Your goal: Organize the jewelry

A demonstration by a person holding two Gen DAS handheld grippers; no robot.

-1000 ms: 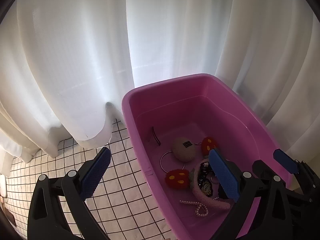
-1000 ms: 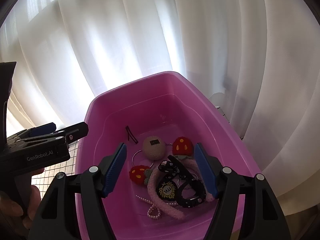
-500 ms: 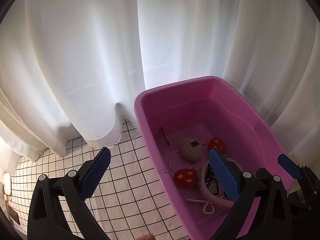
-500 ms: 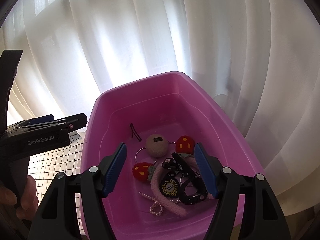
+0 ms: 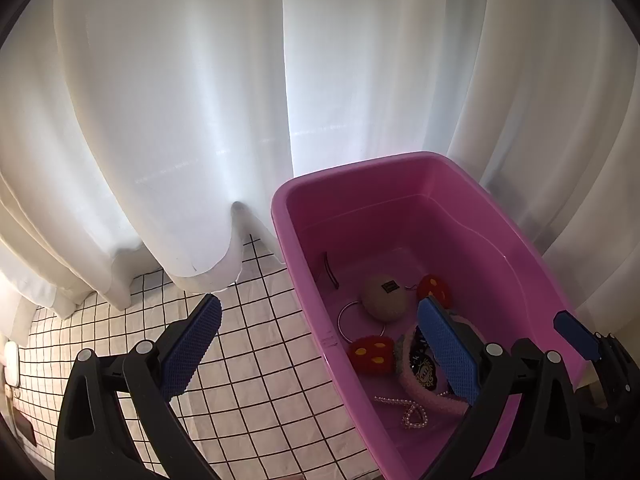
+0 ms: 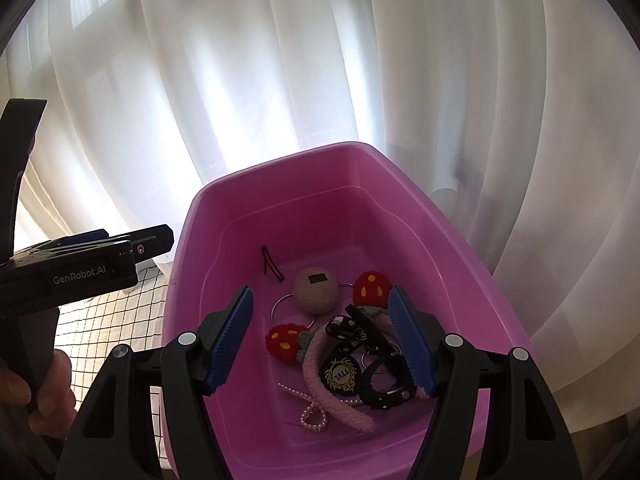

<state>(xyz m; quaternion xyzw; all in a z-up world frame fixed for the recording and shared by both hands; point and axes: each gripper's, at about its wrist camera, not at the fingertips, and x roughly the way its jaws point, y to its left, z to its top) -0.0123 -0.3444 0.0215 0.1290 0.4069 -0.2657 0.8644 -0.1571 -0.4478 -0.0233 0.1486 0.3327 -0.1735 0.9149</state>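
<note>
Lettering "GenRobot.AI" in white on the black body of the left gripper (image 6: 132, 246), at the left edge of the right wrist view; jaws seen side-on there. In the left wrist view, left gripper (image 5: 320, 344) spread wide, holding nothing, blue ribbed pads straddling the left wall of the pink plastic tub (image 5: 304, 276). Right gripper (image 6: 322, 336) likewise parted and empty, low centre of frame, above the tub (image 6: 460, 256) interior.

Tub: smooth, glossy, rounded-rectangular. Jewelry heaped on the tub floor, lower centre of both views:
- beige felt ball (image 6: 316, 290) with small black label, text unreadable, on a thin metal ring (image 6: 280, 304);
- two red knitted charms (image 6: 370, 290) with yellow spots;
- fuzzy pink headband (image 6: 332, 394), curved;
- black oval badge (image 6: 340, 374) with gold wreath and letters, possibly "TTVL";
- black strap (image 6: 362, 328) with white script, partly legible as "luck";
- pearl bead strand (image 6: 314, 414), looped;
- dark hair clip (image 6: 272, 264), slim.

White grid-patterned cloth (image 5: 260, 360) at lower left; sheer white curtain (image 5: 200, 100) across the upper frame.
</note>
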